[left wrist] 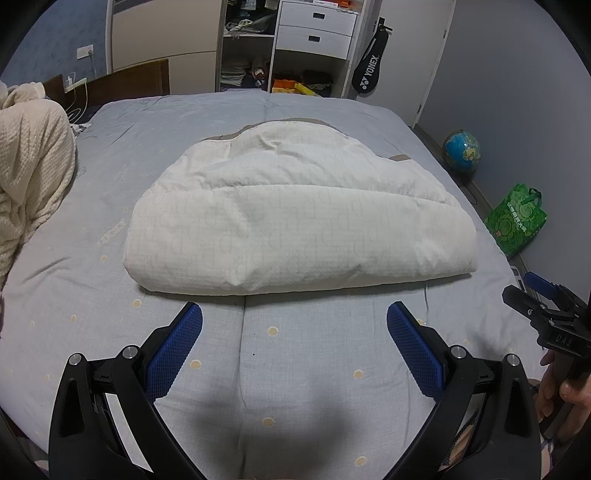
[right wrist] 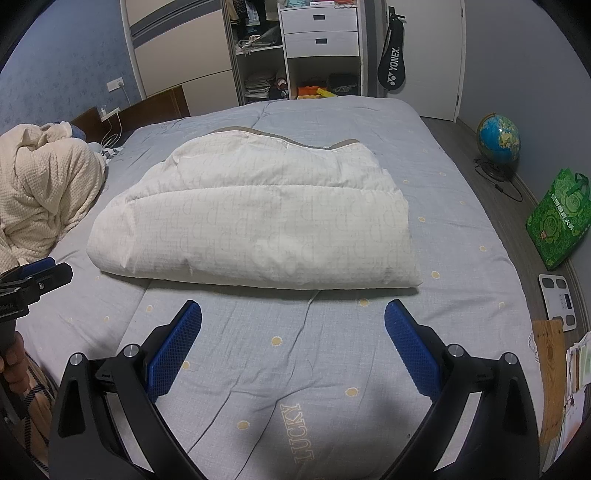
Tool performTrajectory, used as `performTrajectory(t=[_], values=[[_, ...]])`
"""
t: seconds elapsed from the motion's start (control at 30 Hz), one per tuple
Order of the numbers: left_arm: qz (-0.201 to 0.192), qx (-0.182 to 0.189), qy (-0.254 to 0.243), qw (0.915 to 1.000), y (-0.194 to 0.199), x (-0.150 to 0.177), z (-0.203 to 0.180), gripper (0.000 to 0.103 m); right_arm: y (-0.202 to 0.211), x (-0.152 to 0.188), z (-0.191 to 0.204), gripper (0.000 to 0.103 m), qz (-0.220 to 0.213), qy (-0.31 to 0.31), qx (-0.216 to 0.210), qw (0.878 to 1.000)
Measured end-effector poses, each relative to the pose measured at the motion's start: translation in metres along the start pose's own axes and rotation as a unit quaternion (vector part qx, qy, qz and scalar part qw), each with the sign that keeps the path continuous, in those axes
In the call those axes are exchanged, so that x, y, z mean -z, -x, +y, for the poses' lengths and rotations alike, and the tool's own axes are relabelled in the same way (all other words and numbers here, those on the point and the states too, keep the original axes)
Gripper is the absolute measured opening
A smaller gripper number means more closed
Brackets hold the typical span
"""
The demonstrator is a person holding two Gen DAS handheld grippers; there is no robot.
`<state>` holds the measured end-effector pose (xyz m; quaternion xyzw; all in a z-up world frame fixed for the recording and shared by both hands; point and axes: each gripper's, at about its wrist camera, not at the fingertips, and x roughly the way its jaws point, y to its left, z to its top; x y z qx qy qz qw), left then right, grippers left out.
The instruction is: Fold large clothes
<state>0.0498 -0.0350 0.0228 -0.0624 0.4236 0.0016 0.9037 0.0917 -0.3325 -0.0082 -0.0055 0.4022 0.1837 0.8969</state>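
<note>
**Both claws spread wide before the folded quilt**

Left gripper (left wrist: pixel 294 350) is seen with its two blue textured pads (left wrist: pixel 175 350) spread wide apart, nothing held between them, hovering over the grey-blue dotted bedcover (left wrist: pixel 110 288). At the far left of the bed, a cream waffle-knit blanket (left wrist: pixel 29 184) is heaped in a loose pile. In the middle of the bed, just beyond the pads, the large white padded garment with a faint letter print (left wrist: pixel 295 229) is laid folded into a thick bundle, its rounded fold edge turned toward the grippers and a tan lining edge showing at its far side. Behind the bed, an open wardrobe with white drawers (left wrist: pixel 316 31) is seen, and beside it a black racket bag (left wrist: pixel 371 70) is hung. On the floor to the right, a blue globe (left wrist: pixel 461 151) and a green shopping bag (left wrist: pixel 517 221) are placed by the wall. Right gripper (right wrist: pixel 293 350) is likewise held wide open and empty above the bedcover, near the garment's front edge but apart from it.
</note>
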Motion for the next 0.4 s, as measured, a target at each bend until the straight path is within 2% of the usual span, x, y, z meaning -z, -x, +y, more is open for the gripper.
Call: performTrajectory(t=[0.4], values=[[0.002,-0.006,0.007,1.0,0.002,-0.0021,-0.0014,0.096,0.0002,0.0002,-0.001,0.095,-0.001,-0.001,0.0,1.0]])
